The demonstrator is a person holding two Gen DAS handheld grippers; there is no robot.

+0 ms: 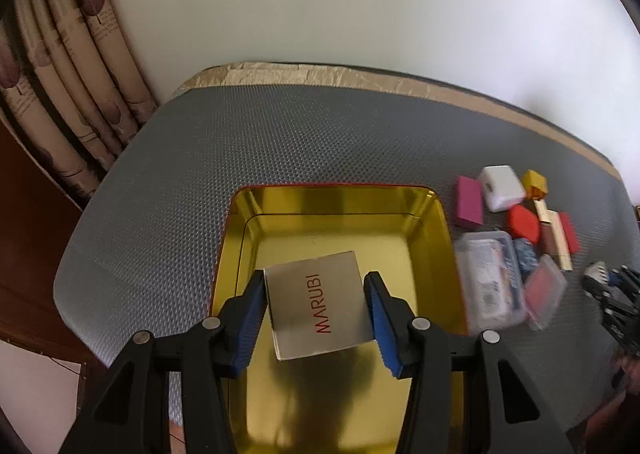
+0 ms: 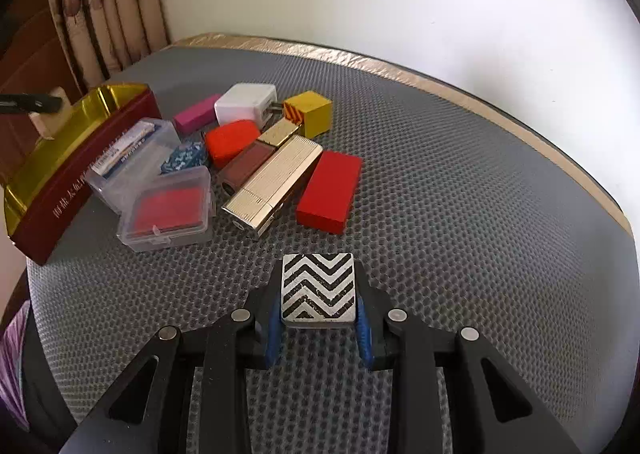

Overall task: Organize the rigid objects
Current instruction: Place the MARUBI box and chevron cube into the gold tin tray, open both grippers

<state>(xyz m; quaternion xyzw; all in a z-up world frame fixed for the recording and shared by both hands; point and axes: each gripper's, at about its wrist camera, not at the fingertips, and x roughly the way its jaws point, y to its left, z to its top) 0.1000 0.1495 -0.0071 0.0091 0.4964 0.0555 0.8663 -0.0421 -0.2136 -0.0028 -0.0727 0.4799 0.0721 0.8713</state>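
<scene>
Item 1, left wrist view. My left gripper (image 1: 318, 312) holds a silver box printed MARUBI (image 1: 320, 304), one blue pad against each side edge, jaws at a middling width set by the box. It hangs low centre of the frame, over the gold inside of the tin (image 1: 434, 238), tilted, its far edge pointing up-frame. Whether it touches the floor of the tin I cannot tell. To do this well, I judge I should lower until the box sits flat, toward a corner rather than mid-floor, then part the jaws only a little so it does not skid on the slick metal.

Item 2, same view, right side. Loose pile on the grey mat (image 1: 280, 133) just beside the tin's right wall: pink block (image 1: 469, 202), white charger (image 1: 501, 186), yellow cube (image 1: 535, 181), clear cases, blurred.

Item 3, right wrist view. My right gripper (image 2: 319, 328) is narrow, closed on a zigzag-patterned lighter (image 2: 319, 286), black and white, at lower centre. The pads meet its near half on both long sides; the far half juts up-frame past the fingertips, resting on or just above the mat. I judge a straight lift best, keeping it level, since the grip sits toward the near end.

Item 4, same view, upper left to centre. The tin's red outer wall, the pile beside it, with a gold lighter (image 2: 276, 183) and a red block (image 2: 330, 191) nearest my fingers, apart from them.
</scene>
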